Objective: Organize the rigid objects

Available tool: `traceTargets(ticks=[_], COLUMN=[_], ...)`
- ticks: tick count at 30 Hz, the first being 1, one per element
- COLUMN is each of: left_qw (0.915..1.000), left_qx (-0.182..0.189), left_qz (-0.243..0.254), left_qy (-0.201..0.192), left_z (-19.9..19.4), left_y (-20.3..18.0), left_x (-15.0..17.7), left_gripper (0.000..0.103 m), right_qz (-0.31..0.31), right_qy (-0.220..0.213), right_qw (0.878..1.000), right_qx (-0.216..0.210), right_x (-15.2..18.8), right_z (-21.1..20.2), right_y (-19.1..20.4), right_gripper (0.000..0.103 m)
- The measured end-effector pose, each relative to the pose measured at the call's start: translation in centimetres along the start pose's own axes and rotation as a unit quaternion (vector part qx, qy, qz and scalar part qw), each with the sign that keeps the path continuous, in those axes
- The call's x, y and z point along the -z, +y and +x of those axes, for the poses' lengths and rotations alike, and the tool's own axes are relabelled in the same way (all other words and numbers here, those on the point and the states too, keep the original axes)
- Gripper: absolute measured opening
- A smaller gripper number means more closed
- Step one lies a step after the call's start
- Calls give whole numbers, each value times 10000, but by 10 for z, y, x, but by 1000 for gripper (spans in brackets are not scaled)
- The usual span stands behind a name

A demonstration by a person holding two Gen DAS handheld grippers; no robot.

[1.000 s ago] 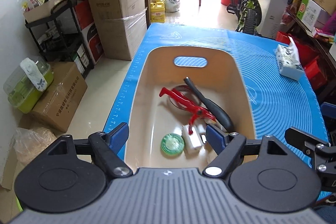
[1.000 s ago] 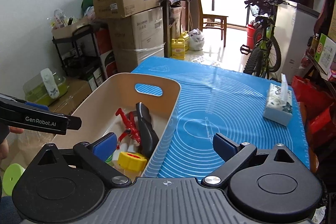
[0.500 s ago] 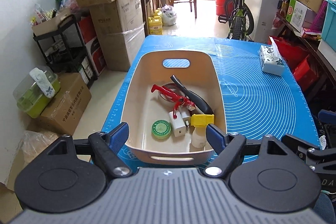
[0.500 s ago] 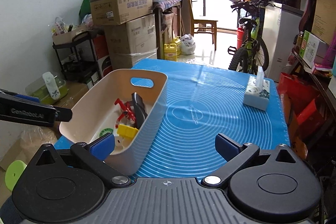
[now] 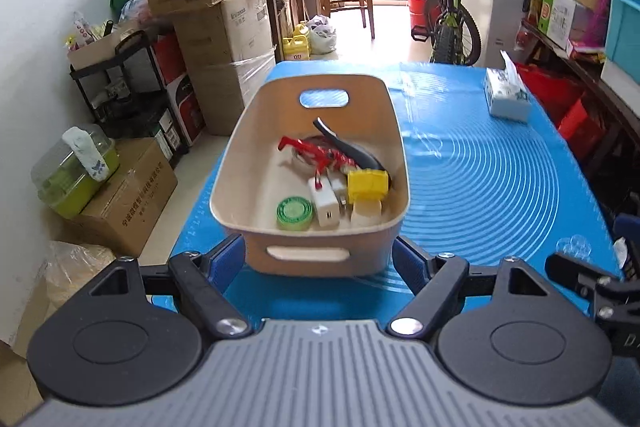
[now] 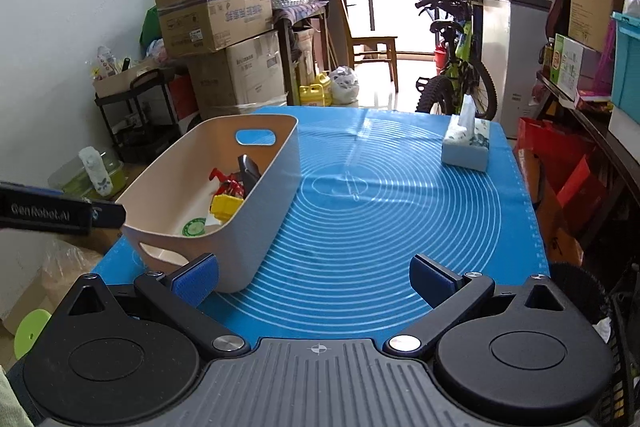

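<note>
A beige bin (image 5: 256, 131) stands on the left part of the blue mat (image 5: 480, 187); it also shows in the right wrist view (image 6: 264, 211). Inside lie red pliers (image 5: 312, 151), a black-handled tool (image 5: 344, 147), a yellow-capped bottle (image 5: 367, 183), a white charger (image 5: 326, 205) and a green round tin (image 5: 295, 213). My left gripper (image 5: 318, 259) is open and empty, just in front of the bin's near wall. My right gripper (image 6: 316, 279) is open and empty above the mat, to the right of the bin's near corner.
A tissue box (image 6: 466, 147) stands at the mat's far right. Stacked cardboard boxes (image 5: 216, 27) and a black shelf (image 5: 132, 95) stand left of the table. A bicycle (image 6: 460, 67) and a white cabinet stand behind. Red bags (image 6: 560, 163) sit along the right.
Both grippers have pulled back toward the table's near edge, away from the bin. The yellow-capped bottle now lies in the bin. Both stay open.
</note>
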State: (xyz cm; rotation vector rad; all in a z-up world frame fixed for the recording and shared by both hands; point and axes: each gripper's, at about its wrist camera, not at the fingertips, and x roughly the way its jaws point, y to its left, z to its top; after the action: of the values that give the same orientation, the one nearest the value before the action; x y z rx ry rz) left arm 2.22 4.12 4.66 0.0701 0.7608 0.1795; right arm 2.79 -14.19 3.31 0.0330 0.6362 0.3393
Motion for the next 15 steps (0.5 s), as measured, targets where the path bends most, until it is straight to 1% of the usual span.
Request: traceTargets(ticks=[4, 6, 9, 12, 15], left_qw=[10000, 9999, 10000, 9998, 9998], left_qx=[-23, -100, -89, -112, -50], left_qz=[48, 71, -7, -35, -48], left_qy=[25, -4, -26, -130, -187], left_z=[5, 8, 11, 11, 12], left_y=[-7, -9, -8, -6, -7], left_x=[17, 23, 28, 32, 34], left_gripper=[81, 81, 81, 81, 81], right_qz=[-175, -178, -74, 84, 200], right_qy=[-103, -148, -197, -230, -228], right_qw=[9998, 9997, 9997, 9996, 9995], right_qx=[28, 33, 80, 126, 129], right_x=[14, 17, 18, 22, 27], right_z=[-2, -3, -4, -4, 0], right_y=[5, 6, 3, -2, -4], right_gripper=[100, 100, 100, 100, 100])
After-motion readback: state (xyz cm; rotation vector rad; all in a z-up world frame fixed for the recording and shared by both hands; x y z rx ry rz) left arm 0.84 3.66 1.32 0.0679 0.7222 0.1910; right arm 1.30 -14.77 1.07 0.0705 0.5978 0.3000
